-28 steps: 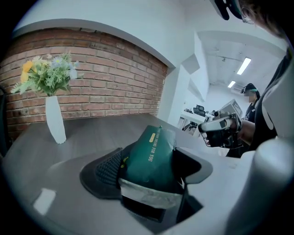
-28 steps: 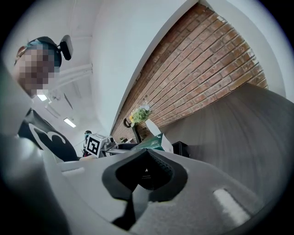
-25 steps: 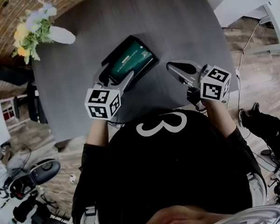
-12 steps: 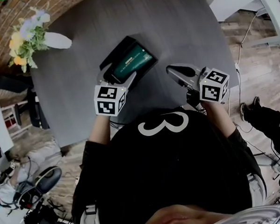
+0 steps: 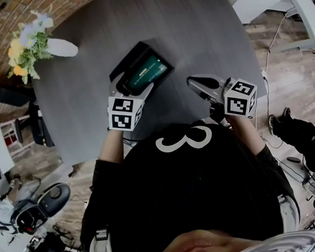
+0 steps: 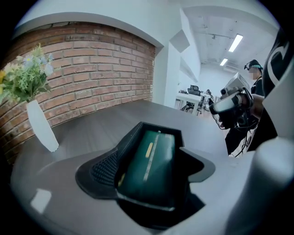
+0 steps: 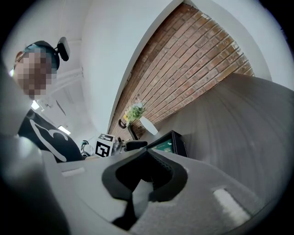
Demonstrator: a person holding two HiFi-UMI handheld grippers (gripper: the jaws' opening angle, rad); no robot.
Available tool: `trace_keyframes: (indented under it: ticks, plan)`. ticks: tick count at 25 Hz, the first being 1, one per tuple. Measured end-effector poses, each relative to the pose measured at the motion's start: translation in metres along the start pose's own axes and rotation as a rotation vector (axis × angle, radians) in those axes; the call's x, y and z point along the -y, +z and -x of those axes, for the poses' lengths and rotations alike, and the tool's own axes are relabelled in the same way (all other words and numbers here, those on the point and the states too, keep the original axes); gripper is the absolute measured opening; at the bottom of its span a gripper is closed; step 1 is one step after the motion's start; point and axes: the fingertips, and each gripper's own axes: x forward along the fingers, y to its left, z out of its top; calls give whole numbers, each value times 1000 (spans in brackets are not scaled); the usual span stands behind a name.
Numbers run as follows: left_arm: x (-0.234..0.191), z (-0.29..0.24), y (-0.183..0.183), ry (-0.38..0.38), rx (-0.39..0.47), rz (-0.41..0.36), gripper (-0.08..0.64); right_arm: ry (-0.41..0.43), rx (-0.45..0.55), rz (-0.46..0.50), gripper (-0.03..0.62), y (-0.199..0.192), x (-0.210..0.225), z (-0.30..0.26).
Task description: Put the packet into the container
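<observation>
From the head view, the left claw (image 5: 130, 85) reaches over the near end of a black container (image 5: 135, 51) on the dark grey bench (image 5: 195, 36). A green packet (image 5: 147, 72) lies lengthwise in that container, its near end between the claw's two fingers. The right claw (image 5: 192, 82) hovers above the bench to the right of the container and apart from it. A white vase (image 5: 61, 47) of flowers (image 5: 24, 48) stands near the far left edge of the bench.

In the left gripper view, the left claw (image 6: 148, 170) is grasping the packet (image 6: 151, 160): one finger lies against each long side of its near end. The packet's far end is inside the container (image 6: 158, 127). The vase (image 6: 41, 131) stands to the left in front of a brick wall (image 6: 92, 69), and the right claw (image 6: 219, 106) shows at the right.

In the right gripper view, the right claw (image 7: 148, 153) is clenched with its fingertips meeting, and the hollow behind them has nothing in it. Beyond the tips sits the container (image 7: 180, 143) with a sliver of the green packet (image 7: 163, 146) showing. The vase (image 7: 148, 125) stands further back on the bench (image 7: 239, 128).
</observation>
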Motion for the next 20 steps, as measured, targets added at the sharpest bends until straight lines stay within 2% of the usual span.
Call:
trace_keyframes:
  ticks: [4,7,8,10,20]
  plan:
    - [5,4,5,12,32,3,468,28,-3,-2,2,-3,-4,3]
    - [11,13,10,9,59,43,454,46,-7,2,2,-3,-7,4]
    - [13,17,13,5,75,66,424,53,-8,8,2,-2,-9,5]
    - [20,27,22,-13,116,128,312,68,-7,24,2,3,-13,7]
    - [79,82,73,-217,355,384,104,153,1,228,2,35,-51,21]
